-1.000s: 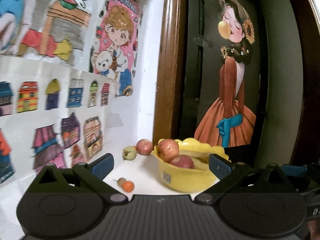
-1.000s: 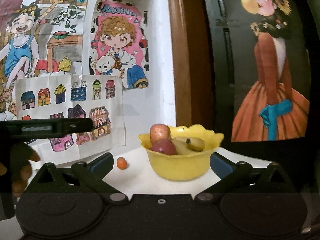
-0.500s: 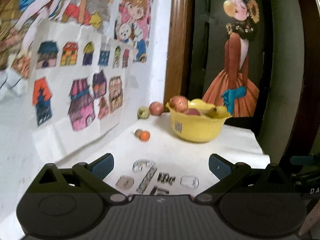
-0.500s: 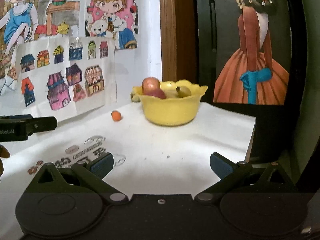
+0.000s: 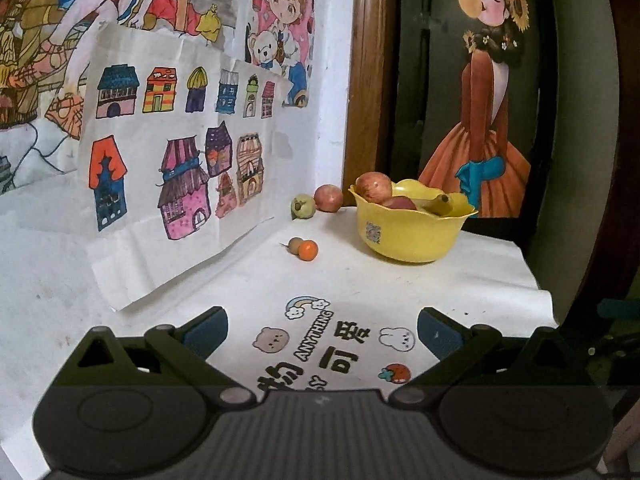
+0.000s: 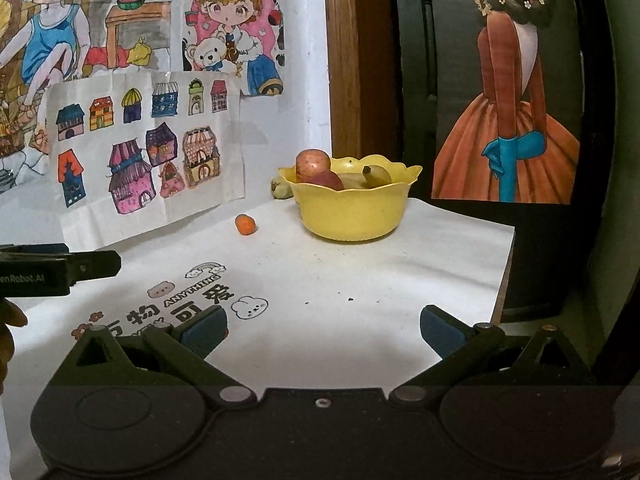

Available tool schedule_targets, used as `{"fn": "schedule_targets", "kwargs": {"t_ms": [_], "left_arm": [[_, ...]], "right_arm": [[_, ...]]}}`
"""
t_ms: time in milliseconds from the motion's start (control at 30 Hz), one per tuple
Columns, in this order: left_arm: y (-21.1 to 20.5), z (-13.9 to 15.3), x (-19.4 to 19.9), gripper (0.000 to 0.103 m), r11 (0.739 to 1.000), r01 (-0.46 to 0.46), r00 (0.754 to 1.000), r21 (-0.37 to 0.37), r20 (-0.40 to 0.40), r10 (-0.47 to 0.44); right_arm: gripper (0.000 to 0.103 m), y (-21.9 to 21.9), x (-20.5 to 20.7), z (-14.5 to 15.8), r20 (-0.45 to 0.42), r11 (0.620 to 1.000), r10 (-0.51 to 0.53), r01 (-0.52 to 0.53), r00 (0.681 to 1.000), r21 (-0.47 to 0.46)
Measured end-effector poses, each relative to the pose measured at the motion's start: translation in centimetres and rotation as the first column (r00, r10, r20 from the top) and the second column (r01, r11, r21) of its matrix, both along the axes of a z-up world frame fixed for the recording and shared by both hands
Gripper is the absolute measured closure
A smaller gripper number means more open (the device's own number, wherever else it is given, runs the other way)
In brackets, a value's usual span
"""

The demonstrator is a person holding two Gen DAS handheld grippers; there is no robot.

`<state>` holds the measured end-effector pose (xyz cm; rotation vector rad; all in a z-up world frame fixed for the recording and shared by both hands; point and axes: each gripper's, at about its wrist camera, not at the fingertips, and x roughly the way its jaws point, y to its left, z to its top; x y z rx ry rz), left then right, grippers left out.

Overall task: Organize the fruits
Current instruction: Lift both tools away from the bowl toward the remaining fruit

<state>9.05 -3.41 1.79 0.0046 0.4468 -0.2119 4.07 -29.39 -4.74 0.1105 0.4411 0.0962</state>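
Four loose fruits (image 5: 304, 249) lie outside the yellow bowl (image 5: 412, 236), so both the left gripper (image 5: 322, 330) and right gripper (image 6: 324, 330) hover wide apart, empty, ready to collect them.

A yellow bowl (image 5: 416, 236) with a scalloped rim holds a red-and-yellow apple (image 5: 374, 187), a dark red fruit (image 5: 400, 203) and a yellow banana (image 5: 438, 205). Near the table's back left corner sit a red apple (image 5: 328, 198) and a pale green fruit (image 5: 303, 206); nearer lie a small orange fruit (image 5: 308, 250) and a brown one (image 5: 295, 245). The tablecloth (image 6: 360, 280) is white with black lettering and pastel cartoon animals. The finger pads (image 5: 202, 332) are blue.
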Motion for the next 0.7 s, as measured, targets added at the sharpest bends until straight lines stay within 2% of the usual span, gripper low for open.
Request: {"fn": "schedule_targets", "kwargs": {"t_ms": [200,367,533,667,700], "left_arm": [[0.7,0.8,0.9,0.0,0.999,0.046,0.998,0.021,-0.038,-0.045],[1.0,2.6,2.3,0.0,0.993,0.048,0.999,0.106,-0.008,-0.048],[1.4,3.0,4.9,0.0,0.982,0.027,0.999,0.186,0.032,-0.033],[2.0,2.3,7.1,0.0,0.979,0.017,0.999,0.203,0.04,-0.026],[2.2,2.1,7.7,0.0,0.978,0.013,0.999,0.207,0.046,-0.023]], "right_arm": [[0.001,0.2,0.8,0.2,-0.002,1.0,0.014,-0.014,1.0,-0.01],[0.001,1.4,2.8,1.7,0.028,0.992,0.098,-0.096,0.995,-0.078],[0.001,3.0,6.2,2.7,0.093,0.961,0.247,-0.232,0.965,-0.149],[0.001,4.2,10.7,2.0,0.093,0.927,0.358,-0.342,0.929,-0.151],[0.005,4.5,11.8,1.7,0.083,0.919,0.377,-0.361,0.923,-0.156]]}}
